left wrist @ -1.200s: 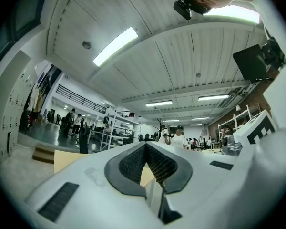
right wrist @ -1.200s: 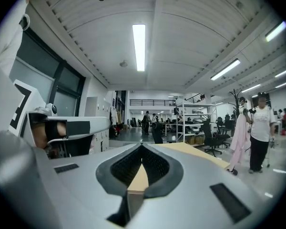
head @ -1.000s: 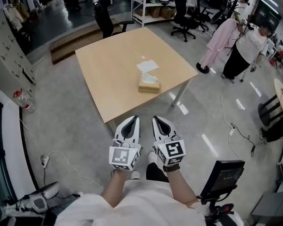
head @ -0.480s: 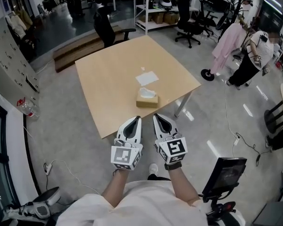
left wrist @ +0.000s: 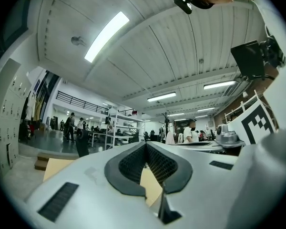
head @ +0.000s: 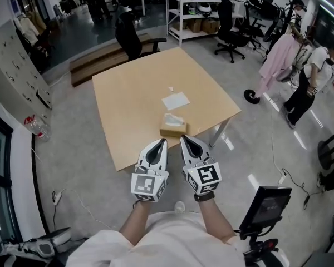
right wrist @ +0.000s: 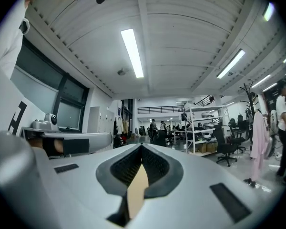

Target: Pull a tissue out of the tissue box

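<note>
Tan tissue box [head: 173, 129], head view only

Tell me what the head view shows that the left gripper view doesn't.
Only the head view: the tissue box with a tissue poking up, and a loose white sheet lying beyond it. Only the left gripper view: the ceiling strip light and the ribbed inner pads of its jaws, tips together with nothing held. Both: the left gripper, the wooden table and the office shelving.
</note>
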The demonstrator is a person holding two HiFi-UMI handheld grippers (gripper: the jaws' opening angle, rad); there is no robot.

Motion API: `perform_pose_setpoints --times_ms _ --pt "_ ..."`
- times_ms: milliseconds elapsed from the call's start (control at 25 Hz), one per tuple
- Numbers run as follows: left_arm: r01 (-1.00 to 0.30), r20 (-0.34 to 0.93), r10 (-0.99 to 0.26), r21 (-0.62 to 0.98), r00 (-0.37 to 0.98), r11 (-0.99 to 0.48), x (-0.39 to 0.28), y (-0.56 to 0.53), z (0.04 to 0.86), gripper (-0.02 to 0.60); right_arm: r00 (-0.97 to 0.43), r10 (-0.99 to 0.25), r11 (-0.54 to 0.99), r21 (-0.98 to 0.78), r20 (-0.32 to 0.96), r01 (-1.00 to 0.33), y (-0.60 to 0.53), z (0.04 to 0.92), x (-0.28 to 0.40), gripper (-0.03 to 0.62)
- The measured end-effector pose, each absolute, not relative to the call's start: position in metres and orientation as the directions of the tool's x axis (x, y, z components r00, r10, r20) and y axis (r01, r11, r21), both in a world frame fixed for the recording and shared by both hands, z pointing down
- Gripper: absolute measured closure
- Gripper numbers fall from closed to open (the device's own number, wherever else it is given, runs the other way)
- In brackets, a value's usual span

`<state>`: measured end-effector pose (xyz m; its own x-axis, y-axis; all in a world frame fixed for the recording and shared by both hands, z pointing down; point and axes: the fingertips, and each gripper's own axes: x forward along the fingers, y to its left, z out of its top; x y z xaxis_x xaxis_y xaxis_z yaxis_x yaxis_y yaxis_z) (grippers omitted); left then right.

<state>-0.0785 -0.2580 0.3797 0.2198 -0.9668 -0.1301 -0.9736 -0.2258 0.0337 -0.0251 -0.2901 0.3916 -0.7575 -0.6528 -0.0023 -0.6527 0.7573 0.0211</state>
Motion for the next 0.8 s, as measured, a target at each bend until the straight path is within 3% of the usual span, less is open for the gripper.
perform_pose_setpoints --times_ms 440,800 --pt "-0.989 -0.019 -0.989 0.022 0.147 -0.148 -0.071 -0.285 0.401 0.581 -0.793 -0.608 0.791 -0.055 0.04 -0.61 -0.323 0.42 -0.014 0.592" --pt "-0.979 -0.011 -0.98 0.038 0.198 -0.198 -0.077 -0.342 0.412 0.581 -0.741 -0.669 0.74 -0.041 0.056 -0.671 -0.382 0.426 -0.009 0.592"
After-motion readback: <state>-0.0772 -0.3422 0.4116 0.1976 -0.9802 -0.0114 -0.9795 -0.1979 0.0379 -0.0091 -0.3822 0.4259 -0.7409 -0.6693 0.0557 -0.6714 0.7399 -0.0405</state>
